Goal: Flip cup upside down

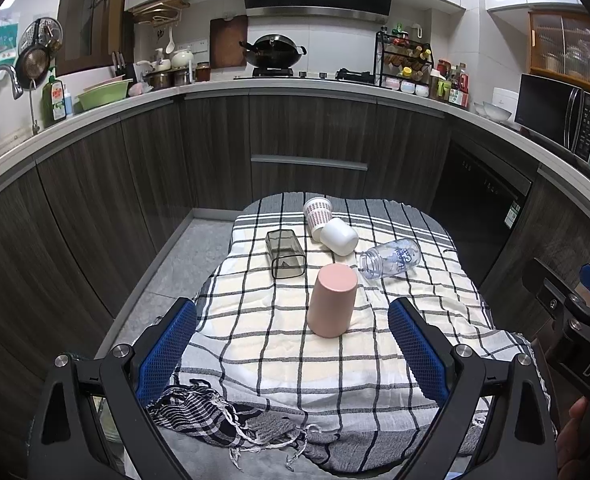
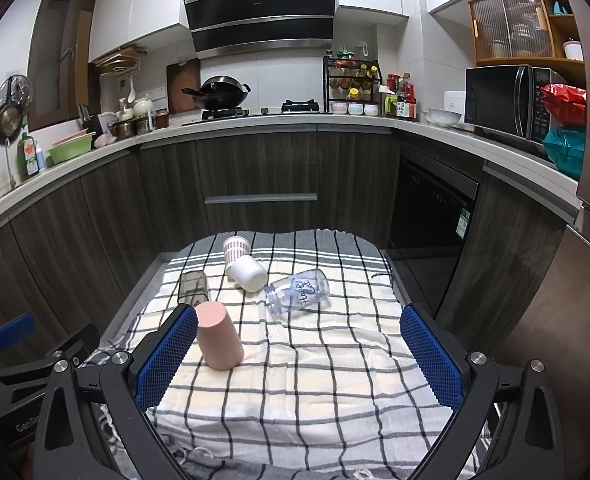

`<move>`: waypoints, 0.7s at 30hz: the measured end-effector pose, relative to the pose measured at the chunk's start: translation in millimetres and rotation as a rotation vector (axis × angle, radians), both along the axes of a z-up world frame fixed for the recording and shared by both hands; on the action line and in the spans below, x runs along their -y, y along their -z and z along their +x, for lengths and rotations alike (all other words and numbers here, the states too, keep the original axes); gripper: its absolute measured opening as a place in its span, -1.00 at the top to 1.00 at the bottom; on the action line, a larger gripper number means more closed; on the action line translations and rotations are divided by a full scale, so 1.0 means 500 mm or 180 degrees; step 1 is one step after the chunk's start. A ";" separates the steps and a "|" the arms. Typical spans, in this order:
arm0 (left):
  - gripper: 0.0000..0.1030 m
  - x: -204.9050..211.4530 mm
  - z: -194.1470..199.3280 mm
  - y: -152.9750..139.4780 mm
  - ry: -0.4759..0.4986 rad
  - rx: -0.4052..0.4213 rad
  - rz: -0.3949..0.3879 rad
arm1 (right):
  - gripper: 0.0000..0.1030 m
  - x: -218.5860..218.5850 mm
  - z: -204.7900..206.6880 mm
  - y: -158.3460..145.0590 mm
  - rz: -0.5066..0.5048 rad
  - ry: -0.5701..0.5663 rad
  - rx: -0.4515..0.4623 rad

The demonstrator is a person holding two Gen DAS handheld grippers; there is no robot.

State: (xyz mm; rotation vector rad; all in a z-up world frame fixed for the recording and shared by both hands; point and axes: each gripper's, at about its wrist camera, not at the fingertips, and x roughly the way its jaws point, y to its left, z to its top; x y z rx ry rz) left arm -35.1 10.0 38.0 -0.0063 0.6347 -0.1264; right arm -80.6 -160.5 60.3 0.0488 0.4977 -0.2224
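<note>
A pink cup stands upside down on the checked cloth, mouth down; it also shows in the right wrist view. Behind it lie a smoky square cup, a white cup, a patterned paper cup and a clear bottle, all on their sides. My left gripper is open and empty, just short of the pink cup. My right gripper is open and empty, with the pink cup beside its left finger.
The cloth covers a small table in front of dark kitchen cabinets. The cloth's fringe hangs at the near edge. The right gripper's body shows at the right of the left wrist view.
</note>
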 end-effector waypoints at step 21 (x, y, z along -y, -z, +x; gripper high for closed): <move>-0.90 0.003 -0.011 -0.009 -0.0023 0.0156 0.0022 | -0.98 -0.008 -0.001 -0.004 0.0017 -0.0004 0.0035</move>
